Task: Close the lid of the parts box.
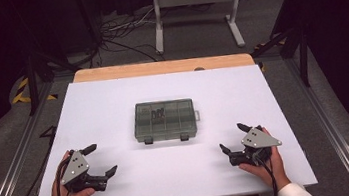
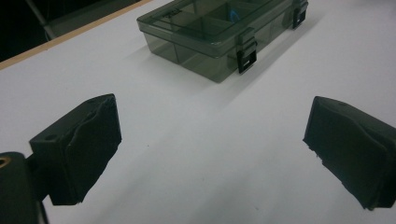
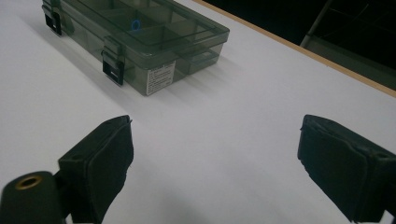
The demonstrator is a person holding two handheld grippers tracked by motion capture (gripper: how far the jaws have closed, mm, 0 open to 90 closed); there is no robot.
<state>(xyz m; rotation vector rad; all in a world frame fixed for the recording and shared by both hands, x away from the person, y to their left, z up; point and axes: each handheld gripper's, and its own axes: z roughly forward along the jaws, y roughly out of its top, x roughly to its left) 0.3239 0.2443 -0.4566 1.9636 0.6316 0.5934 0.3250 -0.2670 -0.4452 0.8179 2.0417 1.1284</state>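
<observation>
- Smoky clear compartment box lies flat at mid-table on the white table cover, lid shut, both black latches on its near long side fastened.
- Dividers show through the lid; small dark parts sit in one compartment toward the far side, and a small blue ring shows in another in the right gripper view.
- Left gripper rests low at the near left corner, held in a hand; jaws spread wide, nothing between them.
- Right gripper rests at the near right, likewise held; jaws wide apart, empty.
- Both grippers are well apart from the box, one to each side of its near edge; bare white surface lies between each and the box.
- White label on the box's short end wall, seen in the right gripper view; print too small to read. Raised lettering on the lid in the left gripper view is also illegible.
- Wooden table edge shows beyond the far side of the cover.
- Off the table, at the far side: white stand legs and loose cables on the floor.
- Open room all round the box on the cover.
</observation>
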